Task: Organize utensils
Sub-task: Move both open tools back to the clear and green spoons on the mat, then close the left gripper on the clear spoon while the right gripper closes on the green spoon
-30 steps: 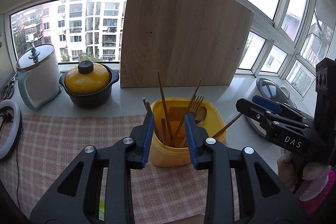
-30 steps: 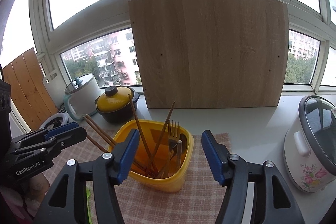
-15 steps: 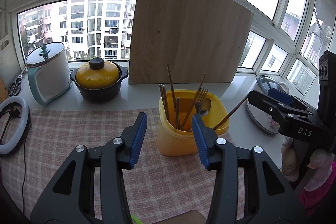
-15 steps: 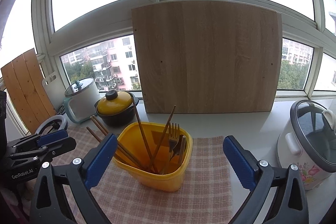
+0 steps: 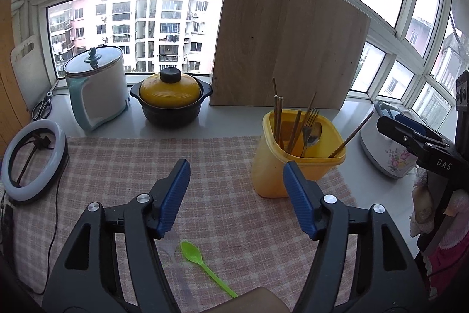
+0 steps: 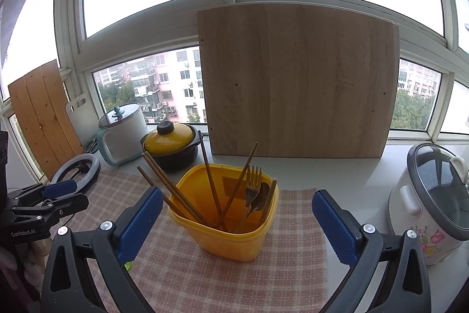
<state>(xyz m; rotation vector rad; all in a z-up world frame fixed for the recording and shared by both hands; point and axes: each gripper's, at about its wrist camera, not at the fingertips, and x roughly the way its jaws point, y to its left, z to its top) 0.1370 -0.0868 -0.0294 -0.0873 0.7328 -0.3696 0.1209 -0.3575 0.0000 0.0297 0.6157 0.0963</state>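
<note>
With chopsticks in the tub, we hold both jaws wide and empty, the left gripper having just been opening; next, we judge, comes the green spoon.

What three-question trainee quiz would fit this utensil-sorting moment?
1. True or false: the green plastic spoon is inside the yellow container.
2. Which stands in the container: A) fork B) scissors C) ladle?
3. What is between the pads of the left claw?

Key:
1. False; it lies on the checked cloth.
2. A.
3. Nothing; its jaws have just been opening, over bare cloth.
</note>
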